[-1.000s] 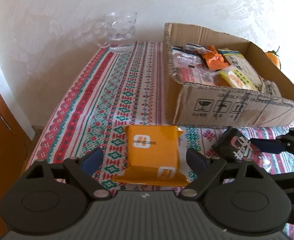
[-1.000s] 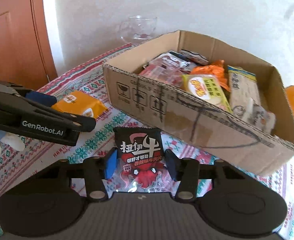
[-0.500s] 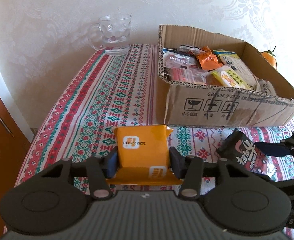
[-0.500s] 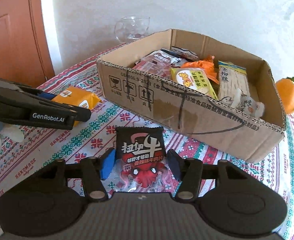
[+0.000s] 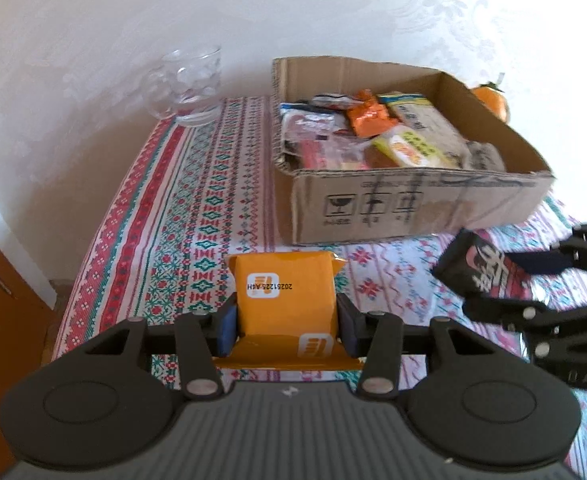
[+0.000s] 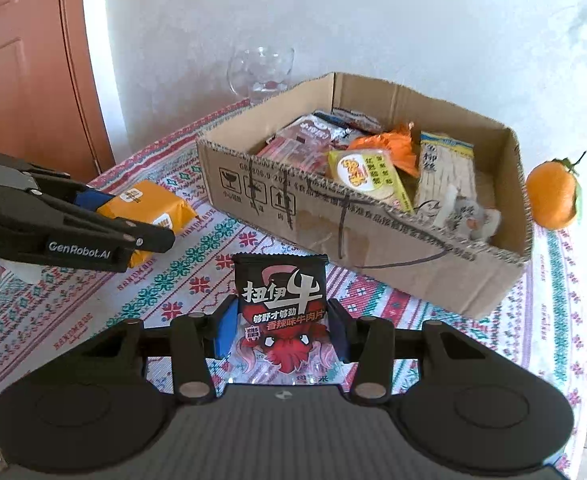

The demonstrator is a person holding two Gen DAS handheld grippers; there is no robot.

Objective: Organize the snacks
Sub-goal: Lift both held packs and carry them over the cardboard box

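An orange snack packet (image 5: 285, 296) sits between the blue pads of my left gripper (image 5: 285, 320), whose jaws are closing and pressing its sides; it hangs just above the patterned tablecloth (image 5: 197, 216). My right gripper (image 6: 281, 332) is shut on a black and red beef snack packet (image 6: 281, 292), also held off the cloth. An open cardboard box (image 6: 333, 220) with several snack packets stands beyond both. From the right wrist view, the left gripper (image 6: 133, 220) with the orange packet (image 6: 149, 204) is at the left. In the left wrist view, the right gripper (image 5: 533, 280) holds the black packet (image 5: 481, 272) at the right.
A glass mug (image 5: 189, 84) stands at the far end of the table by the wall, left of the box (image 5: 373, 208). An orange fruit (image 6: 553, 194) lies just right of the box. A brown door (image 6: 25, 80) is at the left, beyond the table's edge.
The left jaws went from wide open to closed on the orange packet. Both grippers have risen a little, lifting their packets off the cloth.
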